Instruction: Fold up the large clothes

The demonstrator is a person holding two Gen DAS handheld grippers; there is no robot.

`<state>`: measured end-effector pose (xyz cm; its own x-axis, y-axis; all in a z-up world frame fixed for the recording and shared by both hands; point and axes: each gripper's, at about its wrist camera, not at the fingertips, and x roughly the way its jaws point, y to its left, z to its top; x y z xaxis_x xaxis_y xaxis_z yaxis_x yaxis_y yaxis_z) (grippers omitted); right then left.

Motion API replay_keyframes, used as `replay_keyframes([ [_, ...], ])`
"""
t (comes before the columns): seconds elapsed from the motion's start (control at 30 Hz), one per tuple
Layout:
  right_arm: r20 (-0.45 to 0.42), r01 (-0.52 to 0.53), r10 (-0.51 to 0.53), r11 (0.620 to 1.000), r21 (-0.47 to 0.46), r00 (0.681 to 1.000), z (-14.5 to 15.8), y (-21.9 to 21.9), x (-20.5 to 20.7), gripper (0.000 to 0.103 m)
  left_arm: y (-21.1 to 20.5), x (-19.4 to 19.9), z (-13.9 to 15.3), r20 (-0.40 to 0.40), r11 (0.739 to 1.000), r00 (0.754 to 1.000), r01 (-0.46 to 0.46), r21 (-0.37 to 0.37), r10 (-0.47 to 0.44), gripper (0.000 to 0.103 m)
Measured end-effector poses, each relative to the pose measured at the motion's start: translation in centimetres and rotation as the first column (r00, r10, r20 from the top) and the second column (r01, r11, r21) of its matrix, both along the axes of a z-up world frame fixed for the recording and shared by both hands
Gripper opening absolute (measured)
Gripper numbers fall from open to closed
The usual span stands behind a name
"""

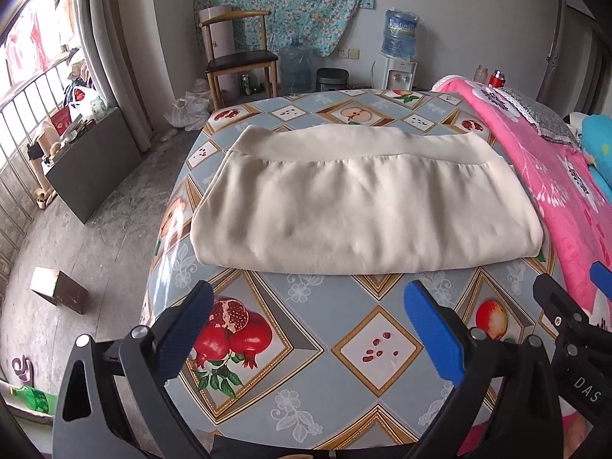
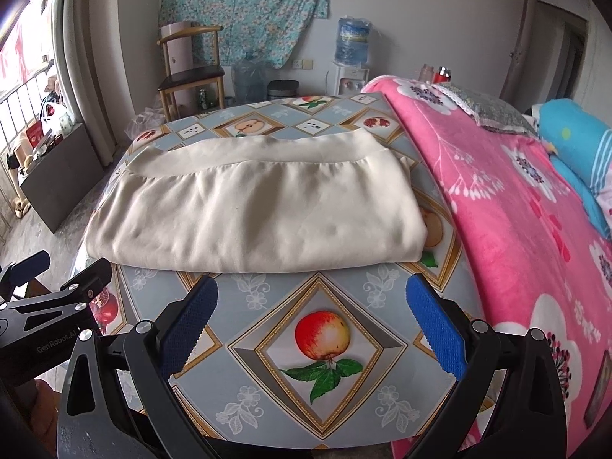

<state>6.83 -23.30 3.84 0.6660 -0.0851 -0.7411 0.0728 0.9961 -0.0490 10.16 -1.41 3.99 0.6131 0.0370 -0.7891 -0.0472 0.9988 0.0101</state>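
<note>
The left tool (image 1: 306,329) and right tool (image 2: 311,325) sit nearest the camera over the near edge of the tabletop (image 2: 267,390), side by side, each with fingers spread apart and empty. The cream garment (image 1: 344,202), folded into a rectangle, lies flat toward the far edge. A pink blanket (image 2: 516,210) borders the right edge. Beyond, a water dispenser (image 1: 397,72) carries a bottle (image 1: 399,34).
</note>
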Motion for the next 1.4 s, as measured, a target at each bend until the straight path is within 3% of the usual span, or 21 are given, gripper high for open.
replay_keyframes([
  [1.4, -0.018, 0.008, -0.008, 1.000, 0.001, 1.000, -0.28, 0.12, 0.14, 0.096, -0.17, 0.05, -0.48, -0.027, 1.000, 1.000, 0.009, -0.008, -0.009, 0.098],
])
